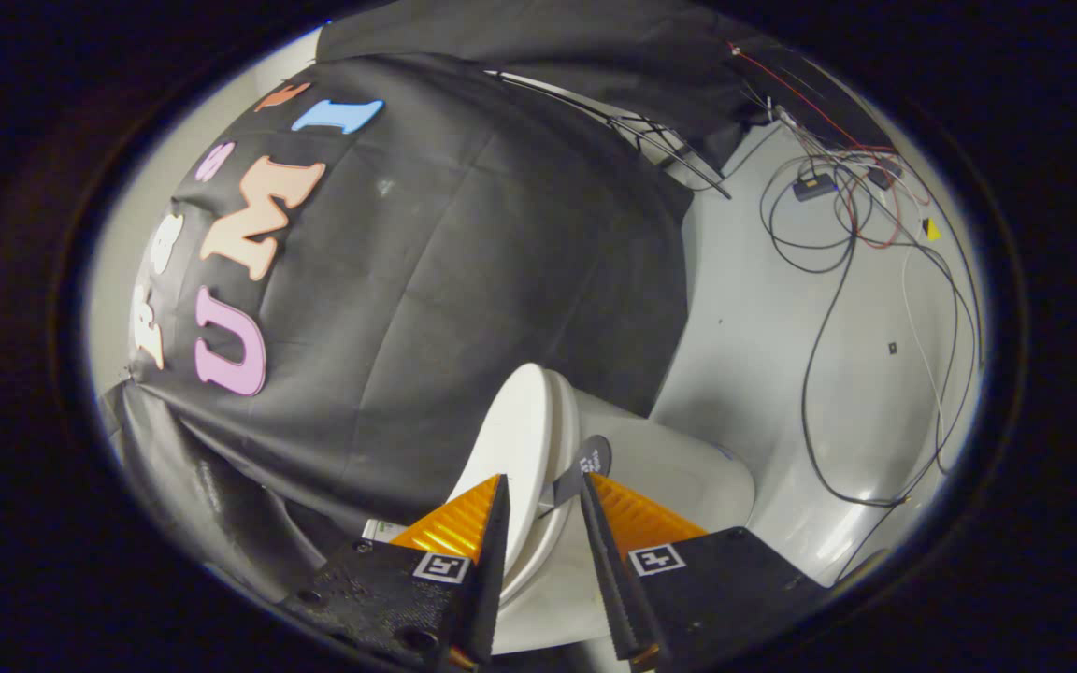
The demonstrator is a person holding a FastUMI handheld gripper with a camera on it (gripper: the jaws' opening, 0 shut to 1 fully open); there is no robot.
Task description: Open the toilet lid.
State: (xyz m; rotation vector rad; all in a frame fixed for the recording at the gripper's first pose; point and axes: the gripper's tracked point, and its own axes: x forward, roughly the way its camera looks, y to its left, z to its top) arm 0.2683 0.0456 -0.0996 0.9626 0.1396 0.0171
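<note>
The white toilet lid (515,435) lies against the seat rim (565,439), on top of the white bowl (679,472). The view is rolled sideways, so the floor stands to the right of the toilet. My gripper (543,479) reaches the front edge of the lid, with one finger over the lid's outer face and the other on the bowl side. The lid's edge and the seat rim sit between the fingers, which press on them. A small dark tab (593,461) sticks out from the rim against the bowl-side finger.
The booth's black cloth wall (464,280) hangs right behind the toilet. On the pale floor (744,318) beyond the bowl lie loose black, white and red cables (828,234) and a small dark box (814,187).
</note>
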